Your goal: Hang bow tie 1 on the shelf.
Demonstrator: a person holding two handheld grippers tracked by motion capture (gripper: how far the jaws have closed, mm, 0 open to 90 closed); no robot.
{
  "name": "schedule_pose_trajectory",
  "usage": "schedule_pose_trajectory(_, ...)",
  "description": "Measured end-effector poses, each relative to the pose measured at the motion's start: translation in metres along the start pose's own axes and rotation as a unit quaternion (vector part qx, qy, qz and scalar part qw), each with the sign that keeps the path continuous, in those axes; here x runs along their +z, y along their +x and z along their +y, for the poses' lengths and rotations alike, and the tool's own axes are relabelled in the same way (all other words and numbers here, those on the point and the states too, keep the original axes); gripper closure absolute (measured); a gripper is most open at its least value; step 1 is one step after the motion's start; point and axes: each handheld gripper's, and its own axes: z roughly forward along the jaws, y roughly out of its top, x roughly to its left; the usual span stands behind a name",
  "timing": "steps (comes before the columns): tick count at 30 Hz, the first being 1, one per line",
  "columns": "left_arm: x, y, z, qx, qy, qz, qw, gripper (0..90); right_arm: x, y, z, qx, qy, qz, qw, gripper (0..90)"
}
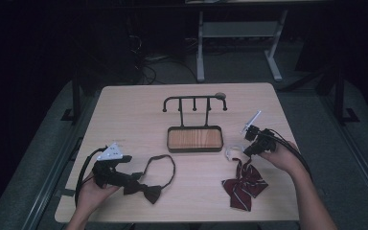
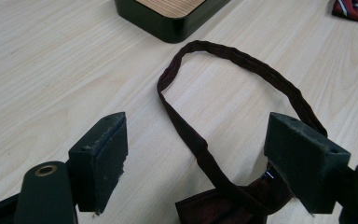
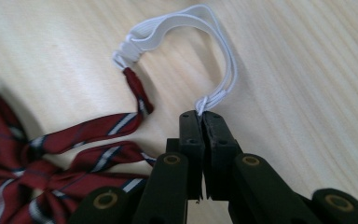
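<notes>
On the tabletop [image 1: 124, 110], the right gripper [image 3: 203, 116] has its jaws pinching the white elastic loop [image 3: 177, 25] of the striped red bow tie [image 1: 244, 184], while the left gripper [image 2: 196, 154] rests spread wide over the dark bow tie [image 1: 146, 189] beside a wooden tray [image 1: 195, 139]

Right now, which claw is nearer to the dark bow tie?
Left. The left claw stands open right over the dark bow tie; the right claw, far across the table, pinches the striped bow's white elastic.
</notes>
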Motion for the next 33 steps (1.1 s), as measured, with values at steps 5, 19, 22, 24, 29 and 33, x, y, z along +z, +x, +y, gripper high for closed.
schedule_pose_trajectory(5,0.000,0.000,0.000,0.000,0.000,0.000,1.0000,21.3,-0.011,0.007,-0.002,-0.012,-0.020,0.010,0.9997,87.0)
schedule_pose_trajectory(19,-0.001,0.000,0.000,0.004,0.003,0.001,1.0000,21.3,-0.041,0.022,0.001,-0.042,-0.039,0.026,0.9980,86.9)
schedule_pose_trajectory(22,-0.001,0.000,0.000,0.005,0.005,0.001,1.0000,21.3,-0.045,0.025,0.002,-0.053,-0.042,0.033,0.9972,86.9)
schedule_pose_trajectory(24,0.000,0.000,0.000,0.005,0.004,0.002,1.0000,21.3,-0.048,0.027,0.002,-0.057,-0.040,0.036,0.9969,86.9)
schedule_pose_trajectory(29,0.000,-0.001,0.000,0.005,0.003,0.001,1.0000,21.3,-0.059,0.036,0.005,-0.074,-0.031,0.030,0.9963,86.9)
schedule_pose_trajectory(33,0.000,-0.001,0.000,0.004,0.003,0.001,1.0000,21.4,-0.064,0.040,0.007,-0.085,-0.031,0.030,0.9954,86.9)
